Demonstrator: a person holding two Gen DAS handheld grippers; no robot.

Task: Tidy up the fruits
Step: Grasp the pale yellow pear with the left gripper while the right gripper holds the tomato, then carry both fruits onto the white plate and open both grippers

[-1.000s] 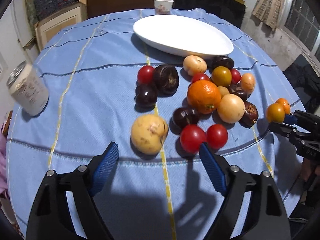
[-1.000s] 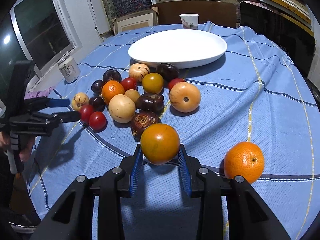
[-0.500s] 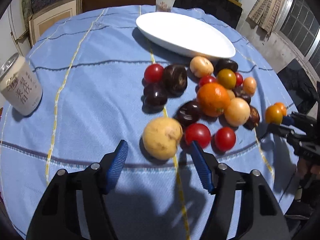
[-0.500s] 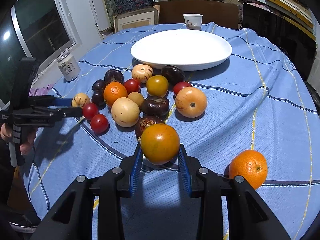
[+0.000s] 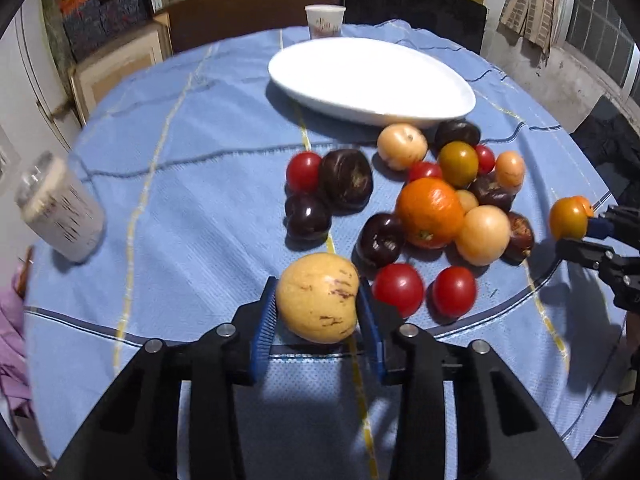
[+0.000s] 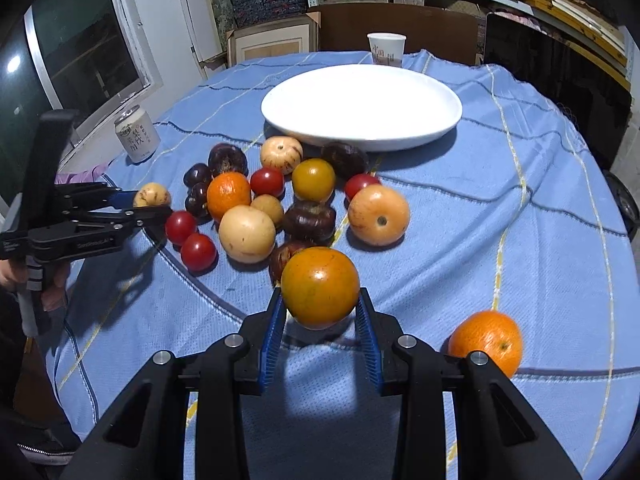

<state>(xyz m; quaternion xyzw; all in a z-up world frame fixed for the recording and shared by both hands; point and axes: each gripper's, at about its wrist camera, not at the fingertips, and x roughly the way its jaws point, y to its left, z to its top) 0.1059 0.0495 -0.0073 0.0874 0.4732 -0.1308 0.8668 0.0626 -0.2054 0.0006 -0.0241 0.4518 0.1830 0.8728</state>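
Observation:
A yellow speckled fruit point(image 5: 316, 304) sits near the table's front edge between the blue pads of my left gripper point(image 5: 317, 282). Its jaws are closing and both pads press on the fruit's sides. My right gripper point(image 6: 320, 294) is shut on an orange-green round fruit point(image 6: 320, 286), held just above the cloth. In the right wrist view the left gripper point(image 6: 152, 205) shows at the left with the yellow fruit point(image 6: 152, 195) in it. A heap of red tomatoes point(image 5: 398, 288), an orange point(image 5: 430, 212) and dark purple fruits point(image 5: 346, 178) lies before the white dish point(image 5: 372, 76).
A drink can point(image 5: 60, 216) stands at the left of the blue tablecloth point(image 5: 192, 200). A paper cup point(image 5: 324, 20) is behind the dish. A lone orange point(image 6: 486, 340) lies to the right of my right gripper. A person's hand point(image 6: 52, 292) holds the left gripper's handle.
My left gripper moved forward over the yellow speckled fruit and its jaws came in from wide open onto it. The right gripper kept its hold on the orange-green fruit and stayed in place.

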